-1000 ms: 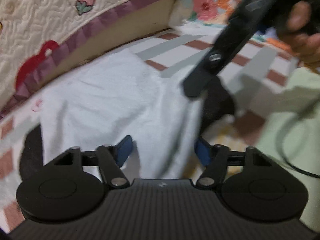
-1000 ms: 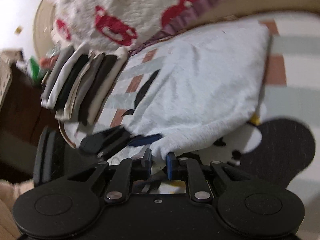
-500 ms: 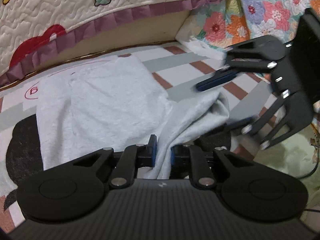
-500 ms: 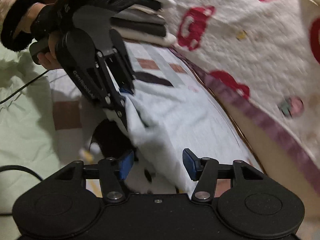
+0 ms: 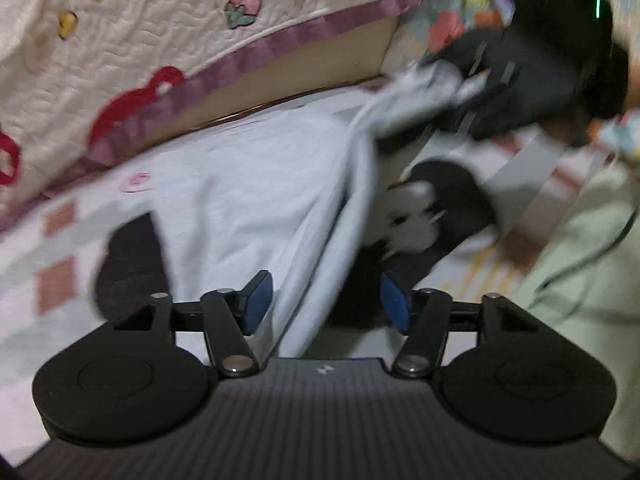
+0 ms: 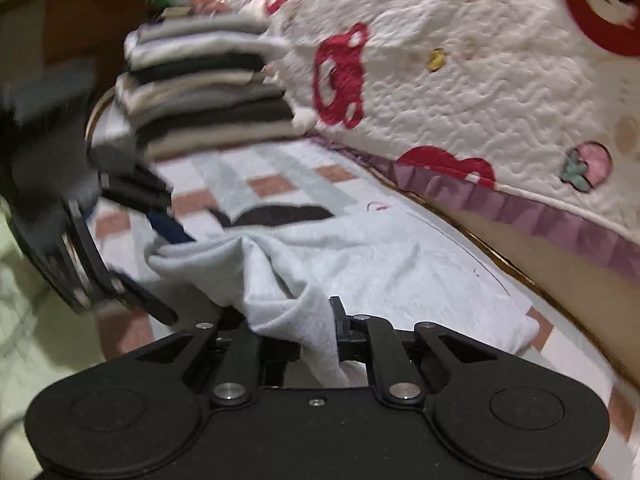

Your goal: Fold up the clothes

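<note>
**Inspector:** State of the two tools?

**Assistant:** The right gripper [image 6: 316, 332] has its fingers nearly closed on a bunched edge of the white garment [image 6: 360, 264] — cloth fills the gap between them. The left gripper [image 5: 326, 304] has its fingers wide apart; a ridge of the same cloth runs between them, gripped by neither.

**Inspector:** Where does the garment lie?

**Assistant:** Mostly flat on the patterned mat [image 6: 280, 184], close beside the quilted bed cover [image 6: 480, 80]. One edge is raised off the mat in the right tool's hold. A stack of folded clothes [image 6: 208, 92] sits farther along the mat.

**Inspector:** Step in hand?

**Assistant:** By my judgement, a fold in progress — one edge lifted, to be carried over the flat part. The frames are blurred, so the fold count is unclear.

**Inspector:** Next requirement?

**Assistant:** Probably a second hold with the left tool, so the edge travels level and lands square.
</note>
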Tool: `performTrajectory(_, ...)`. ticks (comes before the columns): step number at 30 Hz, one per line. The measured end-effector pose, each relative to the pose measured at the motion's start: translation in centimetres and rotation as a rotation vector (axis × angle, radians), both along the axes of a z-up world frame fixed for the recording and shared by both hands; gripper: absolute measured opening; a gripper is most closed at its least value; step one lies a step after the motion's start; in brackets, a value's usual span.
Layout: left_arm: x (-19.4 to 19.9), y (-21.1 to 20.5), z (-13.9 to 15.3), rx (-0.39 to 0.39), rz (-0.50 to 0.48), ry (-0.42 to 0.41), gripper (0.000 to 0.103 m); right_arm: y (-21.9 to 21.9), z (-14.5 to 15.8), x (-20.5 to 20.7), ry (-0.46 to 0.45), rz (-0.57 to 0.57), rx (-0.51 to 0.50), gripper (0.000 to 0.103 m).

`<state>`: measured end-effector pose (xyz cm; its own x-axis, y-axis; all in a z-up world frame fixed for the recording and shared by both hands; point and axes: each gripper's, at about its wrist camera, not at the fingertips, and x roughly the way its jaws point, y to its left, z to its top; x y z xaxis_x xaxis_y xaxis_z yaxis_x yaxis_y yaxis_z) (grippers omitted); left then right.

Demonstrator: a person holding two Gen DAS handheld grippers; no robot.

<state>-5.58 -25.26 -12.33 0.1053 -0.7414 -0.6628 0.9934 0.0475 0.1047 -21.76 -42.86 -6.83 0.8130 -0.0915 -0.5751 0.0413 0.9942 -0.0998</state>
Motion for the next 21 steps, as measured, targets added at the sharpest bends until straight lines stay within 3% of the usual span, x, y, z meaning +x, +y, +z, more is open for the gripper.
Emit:
performTrajectory(4,0.2,-1.1,-1.4,0.026,0.102,-0.204,0.064,0.2,1.2,-0.4,-0.032,-0.012,0.038,0.013)
performTrajectory(6,0.4,-1.7,-1.4,0.001,0.112,-0.240,0.047,0.6,1.3,-0.2,-0.028,0.001,0.034,0.013)
performTrajectory(7,0.5,-1.9,-1.0,-0.004,0.107,-0.220,0.021,0.7,1.3,-0.1,-0.024,0.005,0.035,0.013)
performTrajectory(8,0.7,-2.1,-0.6,-0.005,0.103,-0.198,0.014,0.8,1.3,-0.1,-0.026,0.008,0.043,0.013)
performTrajectory(12,0.3,-0.6,1.5,-0.019,0.087,-0.222,0.012,0.9,1.7,-1.1,-0.045,0.032,0.115,0.014)
performTrajectory(16,-1.2,3.8,5.4,-0.029,0.107,-0.248,0.012,2.9,1.8,-3.1,-0.043,0.141,0.230,0.014)
performTrajectory(18,-2.0,5.6,6.0,-0.006,0.130,-0.214,0.012,4.4,1.4,-3.8,-0.020,0.207,0.319,0.014)
performTrajectory(21,-2.2,7.0,6.0,0.042,0.148,-0.129,0.013,2.6,0.8,-3.9,-0.028,0.122,0.394,0.014)
